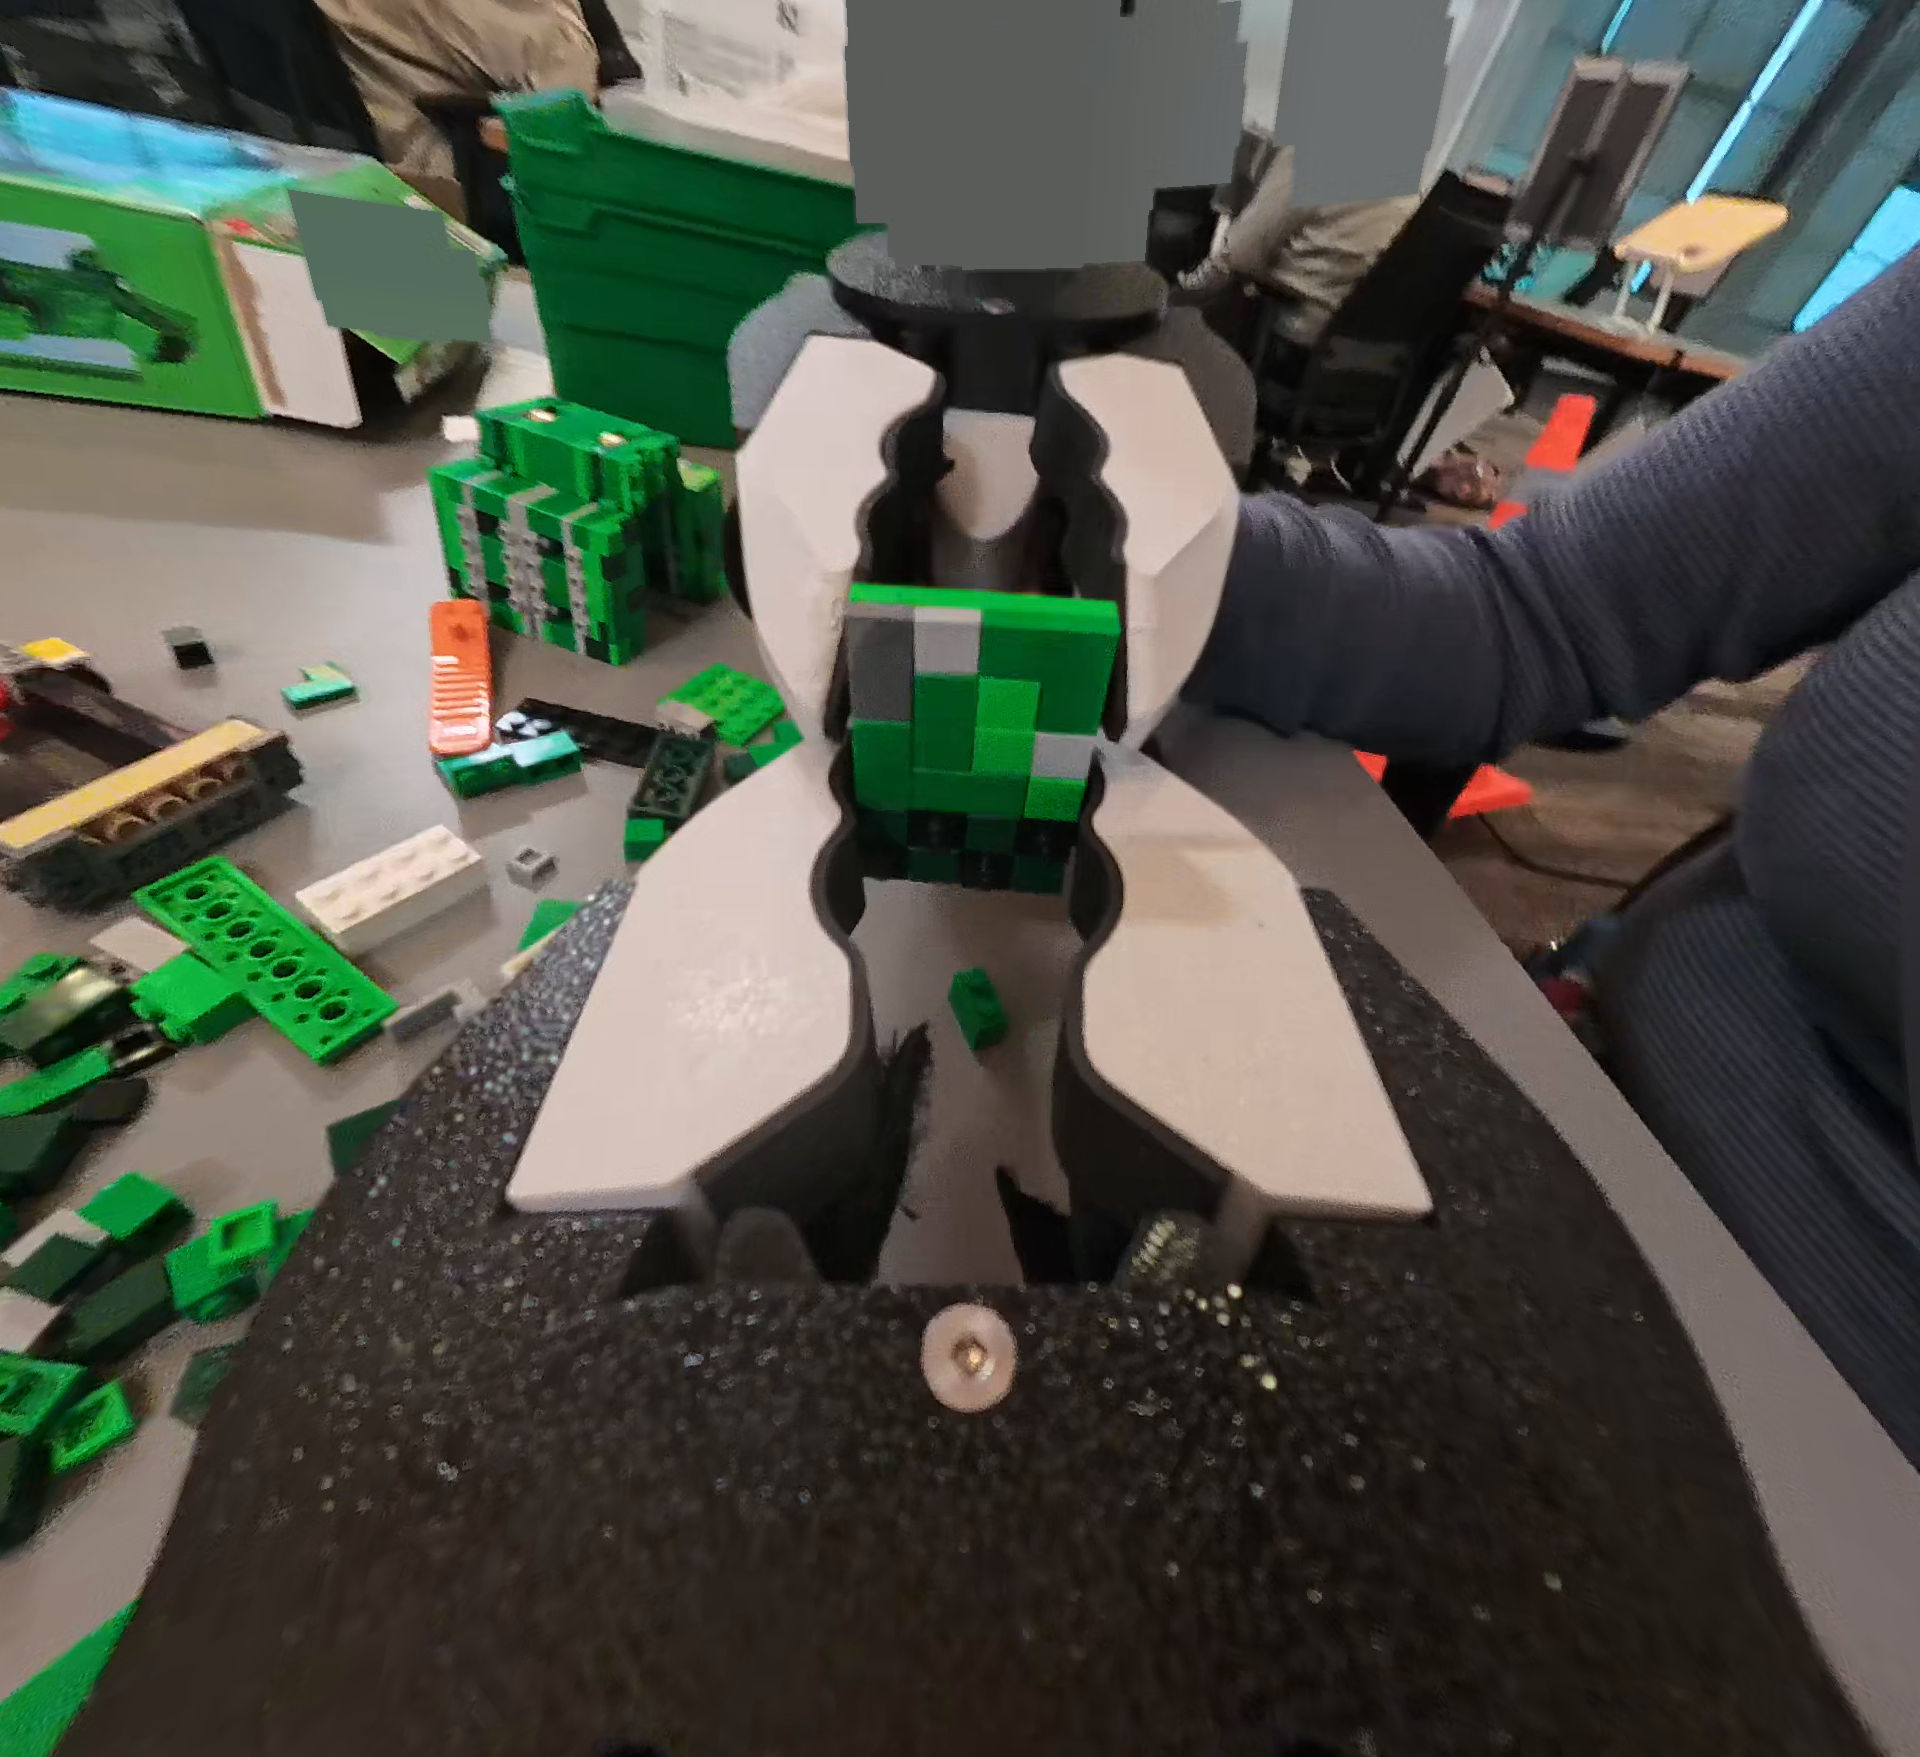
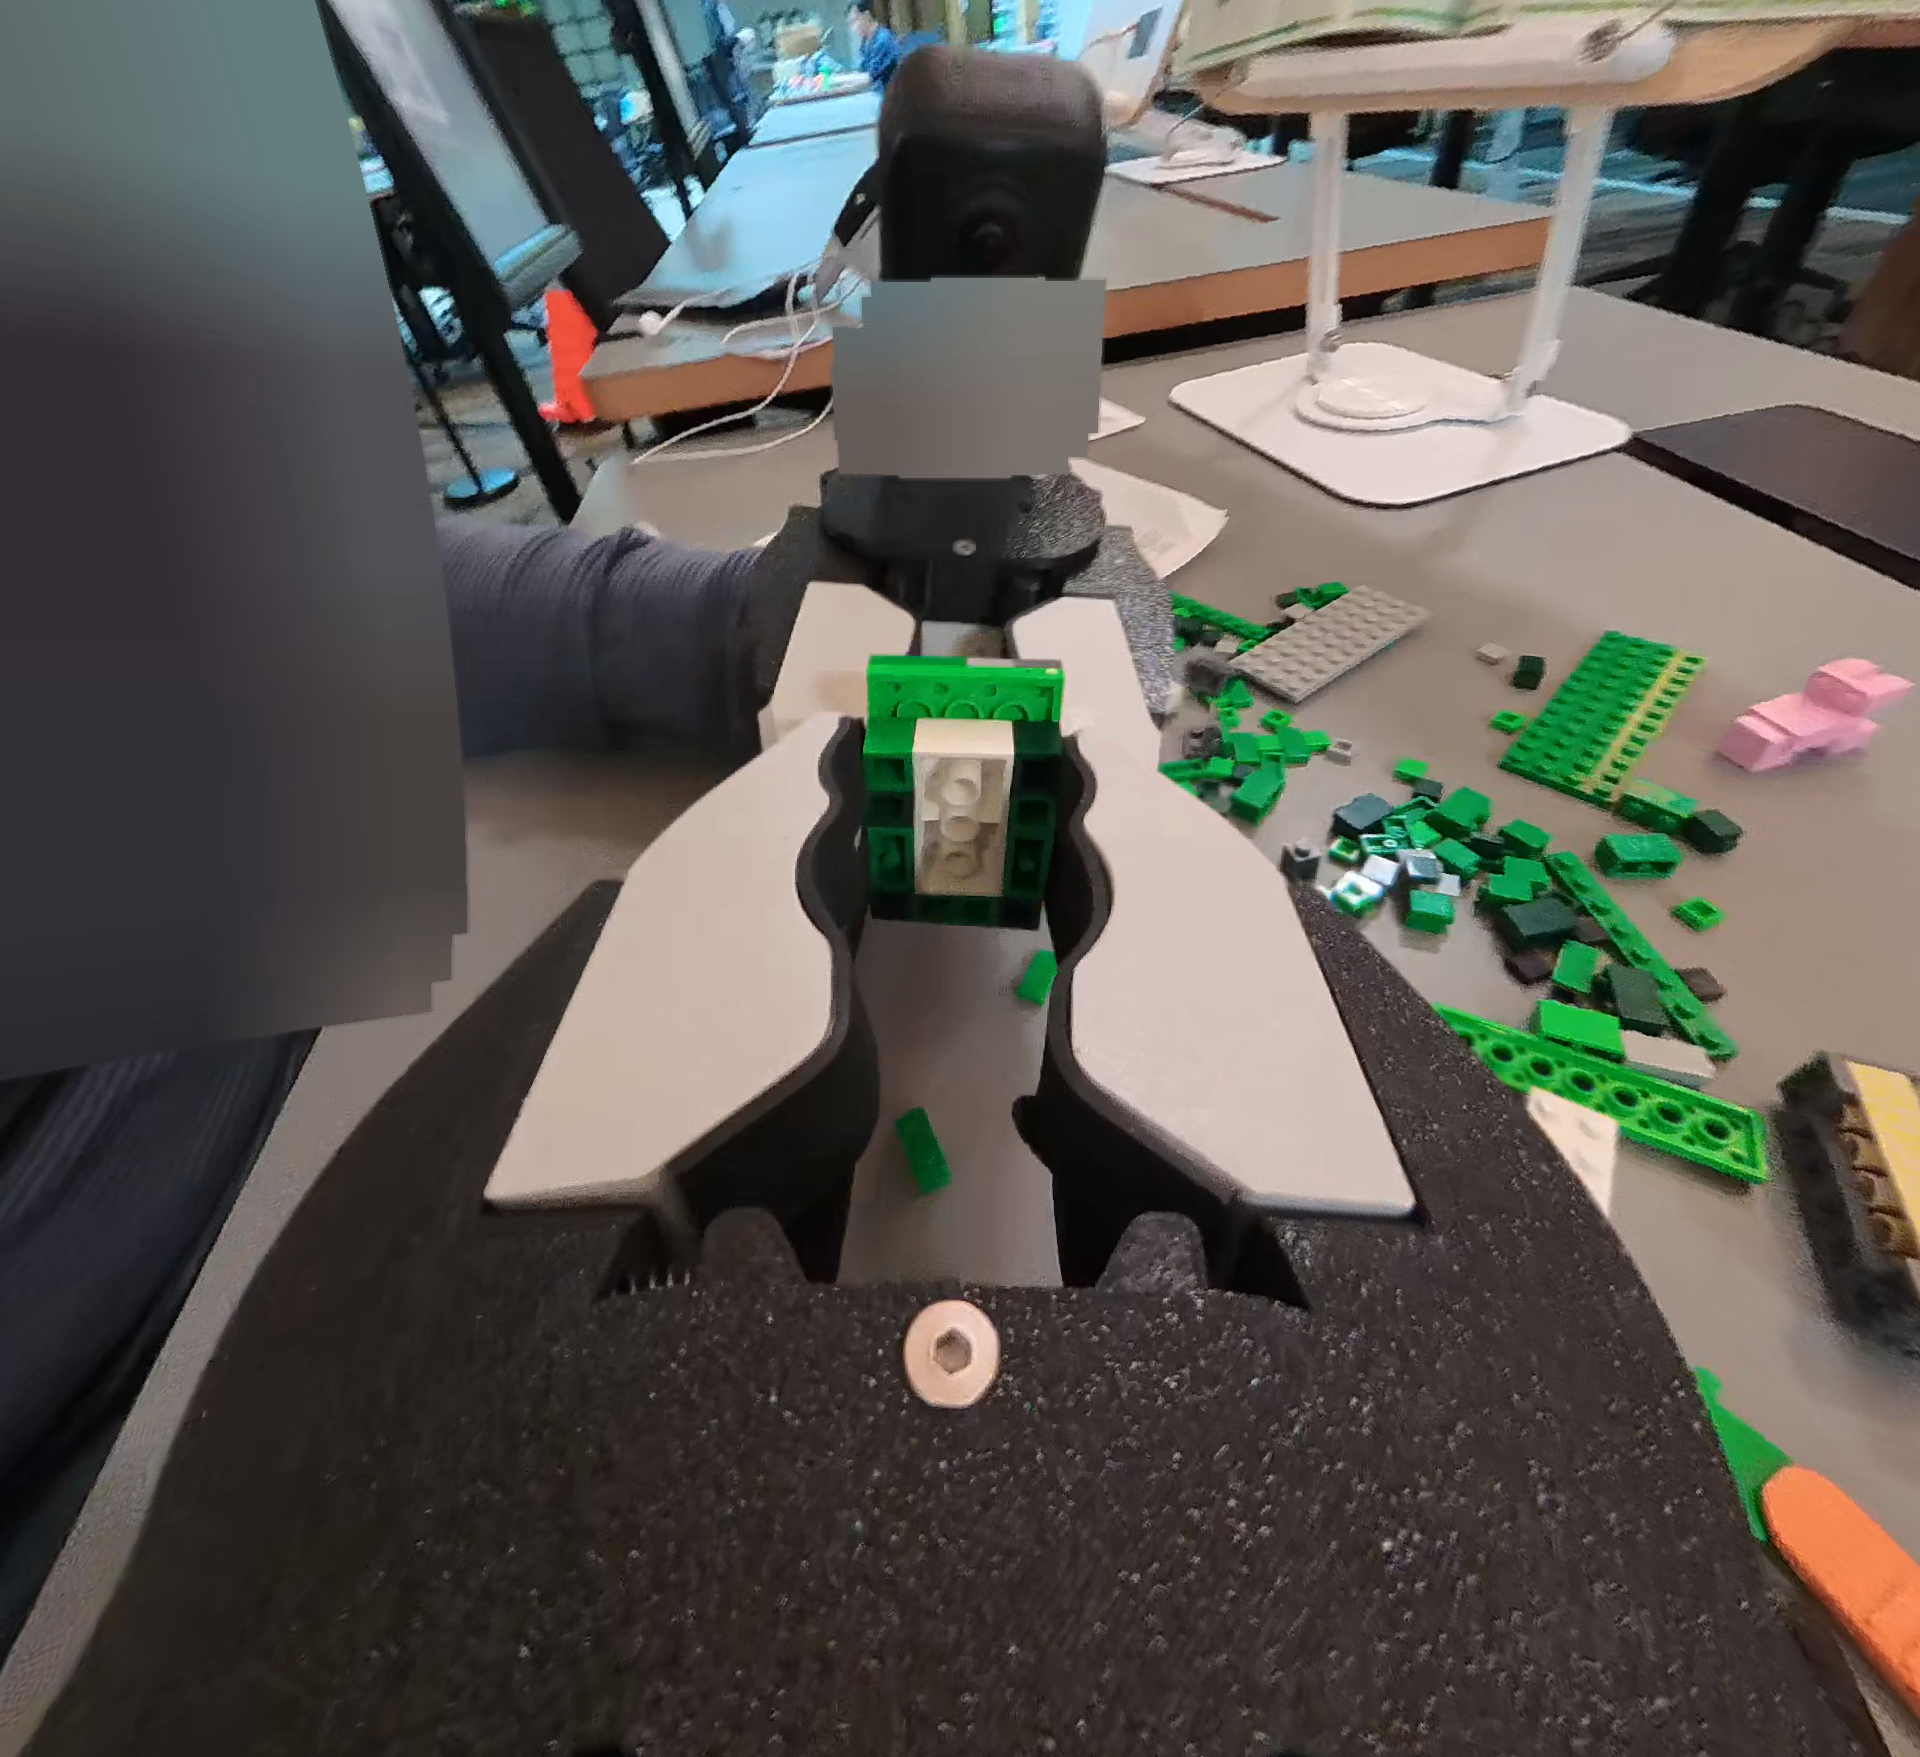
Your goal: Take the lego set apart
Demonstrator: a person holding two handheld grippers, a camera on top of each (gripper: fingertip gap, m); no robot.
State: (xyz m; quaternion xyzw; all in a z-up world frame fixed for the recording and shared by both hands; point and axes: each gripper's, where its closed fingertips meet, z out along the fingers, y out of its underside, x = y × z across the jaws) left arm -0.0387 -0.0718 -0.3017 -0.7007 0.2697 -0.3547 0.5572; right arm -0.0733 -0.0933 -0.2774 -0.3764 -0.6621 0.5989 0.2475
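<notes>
I see glossy, smooth plastic on the green lego block (image 1: 982, 736). My left gripper (image 1: 966, 814) has matt white fingers (image 1: 748, 1001) on a rough, speckled black body. The table (image 1: 343, 512) looks smooth, matt grey.

Open office or lab workspace: rows of long desks (image 2: 1195, 242), office chair (image 1: 1382, 336), large windows (image 1: 1766, 86).
</notes>
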